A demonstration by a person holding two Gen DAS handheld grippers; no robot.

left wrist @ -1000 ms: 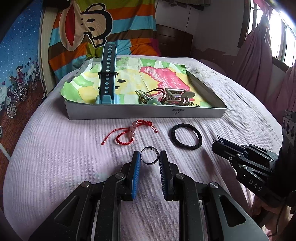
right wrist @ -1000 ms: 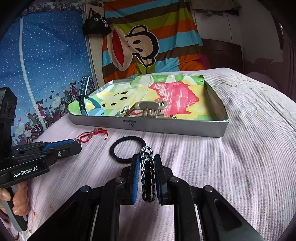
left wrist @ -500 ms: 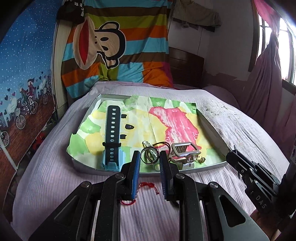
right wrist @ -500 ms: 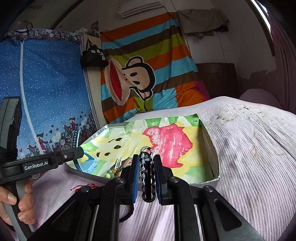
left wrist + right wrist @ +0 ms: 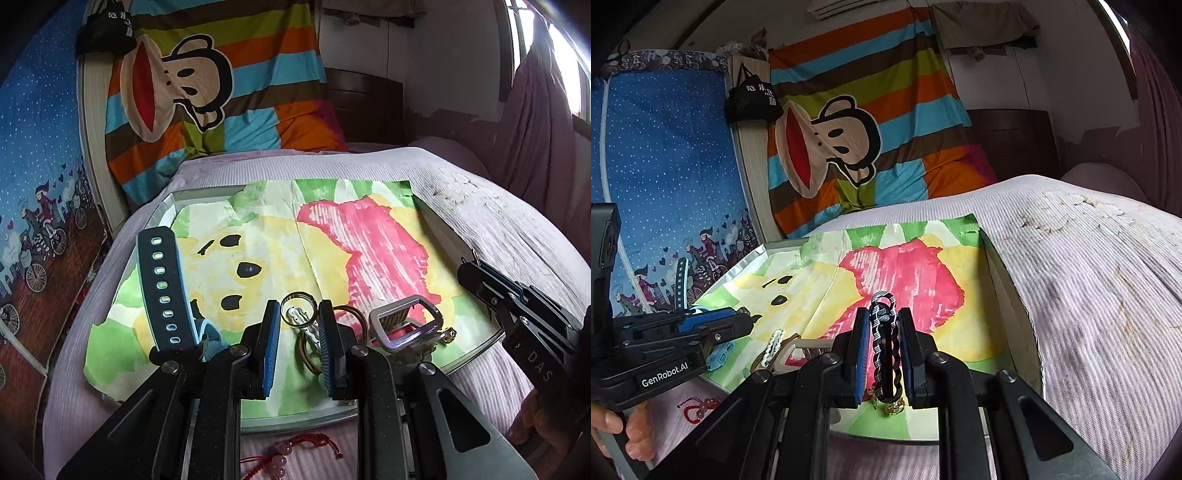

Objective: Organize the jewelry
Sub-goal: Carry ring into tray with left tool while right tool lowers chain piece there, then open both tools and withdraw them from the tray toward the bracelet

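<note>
My left gripper (image 5: 297, 314) is shut on a thin metal ring (image 5: 297, 313) and holds it above the front of the metal tray (image 5: 295, 416), which is lined with a painted paper. My right gripper (image 5: 883, 325) is shut on a black-and-white braided bracelet (image 5: 884, 347), held upright over the tray's front right part (image 5: 1015, 291). In the tray lie a dark watch strap (image 5: 162, 291), thin bangles (image 5: 314, 347) and a silver buckle piece (image 5: 406, 328). A red string bracelet (image 5: 291, 448) lies on the bed before the tray.
The tray sits on a pink ribbed bedspread (image 5: 509, 236). A striped monkey blanket (image 5: 207, 92) hangs behind, a blue dotted cloth (image 5: 665, 166) at the left, a curtain and window (image 5: 546, 92) at the right. A small gold piece (image 5: 894, 406) lies under the right gripper.
Both grippers have risen from the bedspread and moved forward over the tray, carrying the ring and the braided bracelet. The black hair tie has passed out of view.
</note>
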